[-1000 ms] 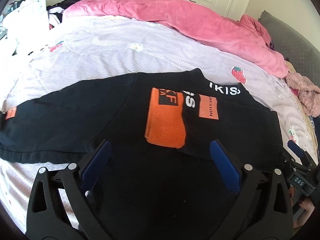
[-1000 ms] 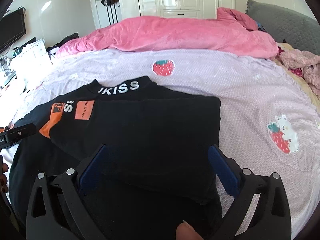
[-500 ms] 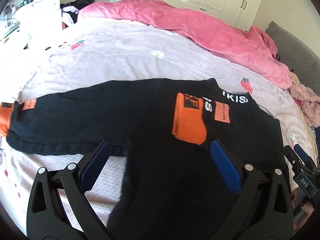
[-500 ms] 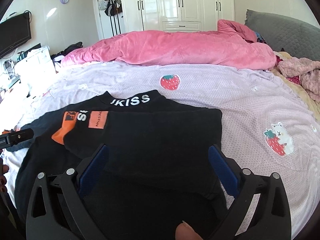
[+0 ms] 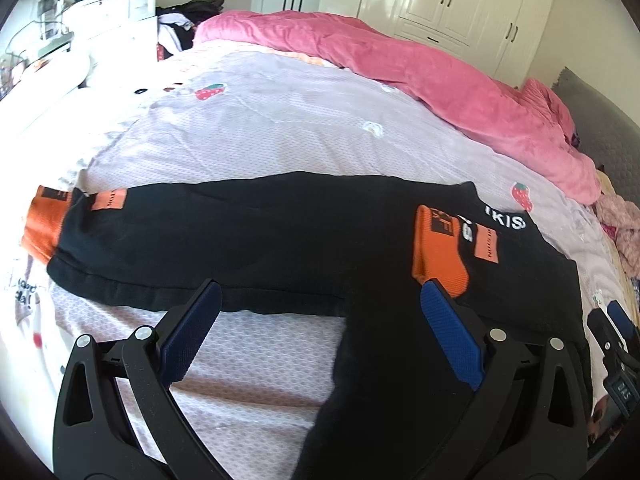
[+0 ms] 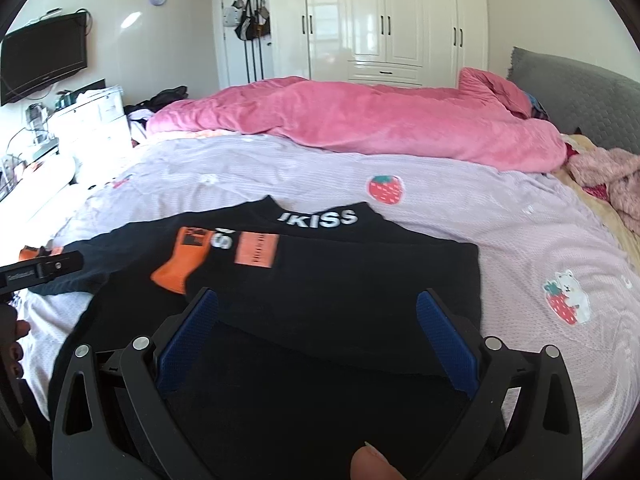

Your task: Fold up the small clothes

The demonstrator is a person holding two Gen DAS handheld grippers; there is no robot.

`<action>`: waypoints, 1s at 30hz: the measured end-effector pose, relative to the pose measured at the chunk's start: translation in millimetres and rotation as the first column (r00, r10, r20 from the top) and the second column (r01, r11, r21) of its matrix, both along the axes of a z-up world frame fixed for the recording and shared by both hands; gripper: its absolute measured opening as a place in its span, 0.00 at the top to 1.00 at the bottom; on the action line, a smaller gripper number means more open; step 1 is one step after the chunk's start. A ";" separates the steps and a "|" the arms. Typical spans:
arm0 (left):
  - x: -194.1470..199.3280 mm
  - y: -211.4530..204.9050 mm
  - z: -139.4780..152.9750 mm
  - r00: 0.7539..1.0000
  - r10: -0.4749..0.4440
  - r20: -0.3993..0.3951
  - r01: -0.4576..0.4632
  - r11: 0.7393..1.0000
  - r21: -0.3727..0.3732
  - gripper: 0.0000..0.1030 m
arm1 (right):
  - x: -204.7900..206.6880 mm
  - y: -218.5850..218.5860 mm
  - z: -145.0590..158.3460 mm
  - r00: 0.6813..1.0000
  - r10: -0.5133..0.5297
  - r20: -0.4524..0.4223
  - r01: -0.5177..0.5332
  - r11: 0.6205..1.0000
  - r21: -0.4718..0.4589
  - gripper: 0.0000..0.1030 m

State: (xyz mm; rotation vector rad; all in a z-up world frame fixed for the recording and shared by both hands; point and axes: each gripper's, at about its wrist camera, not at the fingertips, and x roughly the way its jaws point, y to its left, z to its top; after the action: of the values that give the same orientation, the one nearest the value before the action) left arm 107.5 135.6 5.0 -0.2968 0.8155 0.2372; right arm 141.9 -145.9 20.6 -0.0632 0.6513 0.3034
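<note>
Lying flat on the lilac bedsheet [image 5: 280, 128]: one black top [image 5: 280, 240], partly folded.
Right sleeve folded across the chest, orange cuff [image 6: 180, 268] uppermost; left sleeve outstretched. Left gripper [image 5: 320, 328] and right gripper [image 6: 316, 332] both spread wide, grasping nothing, above the hem.

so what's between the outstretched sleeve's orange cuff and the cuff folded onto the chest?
Only the black sleeve itself, with an orange patch beside the far cuff; the folded cuff lies at the chest. Left wrist view.
</note>
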 end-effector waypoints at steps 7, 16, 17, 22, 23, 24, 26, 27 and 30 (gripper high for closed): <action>-12.2 32.0 -0.5 0.998 0.055 0.022 -0.054 0.998 -0.025 0.09 | -9.4 39.5 0.4 0.998 0.057 -0.010 -0.058 0.998 -0.013 0.04; -30.4 71.4 4.8 0.986 0.158 0.060 -0.158 0.987 -0.007 0.09 | -19.4 83.5 0.2 0.993 0.118 -0.027 -0.118 0.993 -0.014 0.04; -31.6 74.8 5.2 0.984 0.167 0.063 -0.167 0.986 -0.004 0.09 | -20.3 87.2 -0.1 0.992 0.122 -0.028 -0.123 0.992 -0.018 0.04; -39.7 100.9 3.0 0.971 0.231 0.069 -0.231 0.973 -0.003 0.09 | -22.8 99.6 -1.8 0.990 0.133 -0.039 -0.134 0.991 -0.023 0.04; -41.0 104.8 2.0 0.968 0.240 0.069 -0.240 0.971 -0.007 0.09 | -23.3 102.7 -2.2 0.990 0.137 -0.041 -0.138 0.990 -0.025 0.04; -42.5 109.8 0.8 0.965 0.251 0.068 -0.251 0.968 -0.010 0.09 | -23.6 105.2 -2.8 0.989 0.140 -0.042 -0.141 0.990 -0.028 0.04; -45.4 116.4 -0.2 0.961 0.267 0.070 -0.266 0.964 -0.014 0.09 | -24.6 111.9 -3.5 0.988 0.146 -0.042 -0.148 0.988 -0.035 0.04; -47.5 122.1 -0.7 0.958 0.276 0.071 -0.275 0.961 -0.025 0.09 | -25.1 115.1 -4.1 0.988 0.150 -0.043 -0.152 0.988 -0.036 0.04; -51.6 132.2 -1.5 0.950 0.304 0.078 -0.302 0.953 -0.038 0.09 | -26.5 126.8 -5.7 0.984 0.169 -0.048 -0.171 0.985 -0.035 0.04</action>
State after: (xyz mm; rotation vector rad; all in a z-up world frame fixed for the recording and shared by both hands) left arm 55.9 267.8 3.5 -0.4539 0.6891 0.4996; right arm 115.4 -19.1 14.9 -0.1508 0.6974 0.4580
